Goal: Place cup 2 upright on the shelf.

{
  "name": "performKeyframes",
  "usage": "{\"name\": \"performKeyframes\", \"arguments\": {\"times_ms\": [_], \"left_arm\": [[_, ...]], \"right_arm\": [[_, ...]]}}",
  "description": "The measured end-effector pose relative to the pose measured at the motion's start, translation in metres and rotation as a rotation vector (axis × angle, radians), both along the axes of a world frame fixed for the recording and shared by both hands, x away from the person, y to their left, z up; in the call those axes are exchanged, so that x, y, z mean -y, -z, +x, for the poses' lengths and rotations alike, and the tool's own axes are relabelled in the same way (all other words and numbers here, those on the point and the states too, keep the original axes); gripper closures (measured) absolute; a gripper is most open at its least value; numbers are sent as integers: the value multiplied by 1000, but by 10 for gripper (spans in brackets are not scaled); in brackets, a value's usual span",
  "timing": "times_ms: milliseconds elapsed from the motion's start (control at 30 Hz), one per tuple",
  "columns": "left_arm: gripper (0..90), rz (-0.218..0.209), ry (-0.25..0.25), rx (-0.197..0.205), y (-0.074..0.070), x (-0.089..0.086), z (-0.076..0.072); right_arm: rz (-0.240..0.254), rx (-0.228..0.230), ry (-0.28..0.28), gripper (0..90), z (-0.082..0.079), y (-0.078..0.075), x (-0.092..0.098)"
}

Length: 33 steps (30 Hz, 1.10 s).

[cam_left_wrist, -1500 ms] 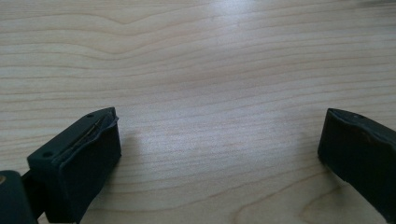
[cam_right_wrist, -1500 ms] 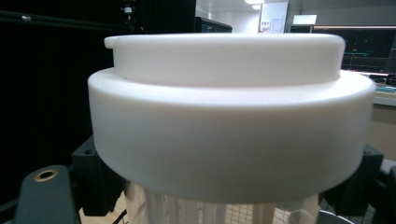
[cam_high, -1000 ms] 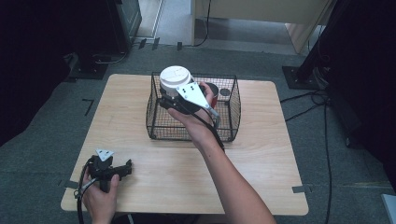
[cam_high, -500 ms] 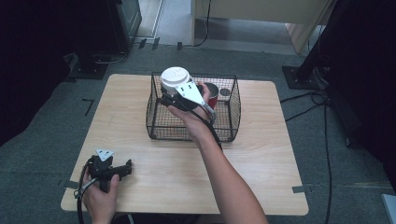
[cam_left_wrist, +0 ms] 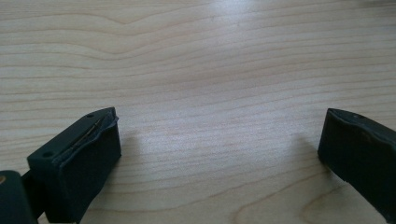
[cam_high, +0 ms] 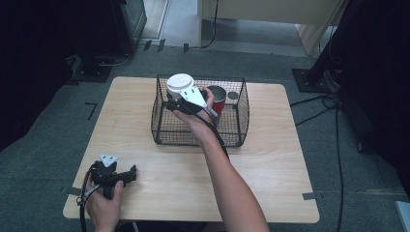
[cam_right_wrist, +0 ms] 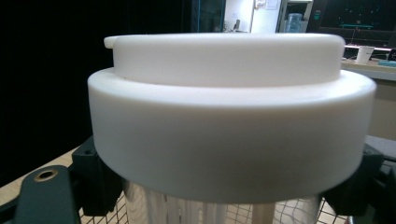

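Observation:
A metal canister with a thick white lid (cam_high: 180,84) hangs upright over the back left corner of the black wire basket (cam_high: 241,113). My right gripper (cam_high: 175,101) is shut on its shiny body just under the lid. In the right gripper view the lid (cam_right_wrist: 229,121) looms close, with black jaws pressing on both sides of the body (cam_right_wrist: 205,207). A red can (cam_high: 218,100) stands inside the basket at the back. My left gripper (cam_high: 129,175) lies on the table near the front left corner. It stands open (cam_left_wrist: 219,149) over bare wood.
A small grey round thing (cam_high: 233,95) lies in the basket's back right corner. The wooden table (cam_high: 280,159) has free room to the right and in front of the basket. Dark stands and cables surround the table on the floor.
My right hand has sunk a little with the white-lidded canister, toward the basket's back left corner. The left gripper has kept still.

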<state>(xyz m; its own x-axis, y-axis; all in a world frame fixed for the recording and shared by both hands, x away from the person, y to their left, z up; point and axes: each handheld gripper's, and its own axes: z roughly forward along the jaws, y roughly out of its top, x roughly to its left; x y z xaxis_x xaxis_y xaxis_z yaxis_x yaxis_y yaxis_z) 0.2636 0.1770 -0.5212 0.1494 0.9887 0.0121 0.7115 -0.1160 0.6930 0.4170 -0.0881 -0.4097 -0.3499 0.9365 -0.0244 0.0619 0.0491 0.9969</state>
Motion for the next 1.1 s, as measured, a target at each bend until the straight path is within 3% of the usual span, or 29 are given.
{"name": "performKeyframes", "arguments": {"times_ms": [800,1000,1100], "left_arm": [[0,0,0,0,0,0,0],[0,0,0,0,0,0,0],[0,0,0,0,0,0,0]], "right_arm": [[-59,-102,-95,160,15,36,-10],[-56,-104,-105,160,16,37,-8],[-53,-125,-108,159,14,36,-6]]}}
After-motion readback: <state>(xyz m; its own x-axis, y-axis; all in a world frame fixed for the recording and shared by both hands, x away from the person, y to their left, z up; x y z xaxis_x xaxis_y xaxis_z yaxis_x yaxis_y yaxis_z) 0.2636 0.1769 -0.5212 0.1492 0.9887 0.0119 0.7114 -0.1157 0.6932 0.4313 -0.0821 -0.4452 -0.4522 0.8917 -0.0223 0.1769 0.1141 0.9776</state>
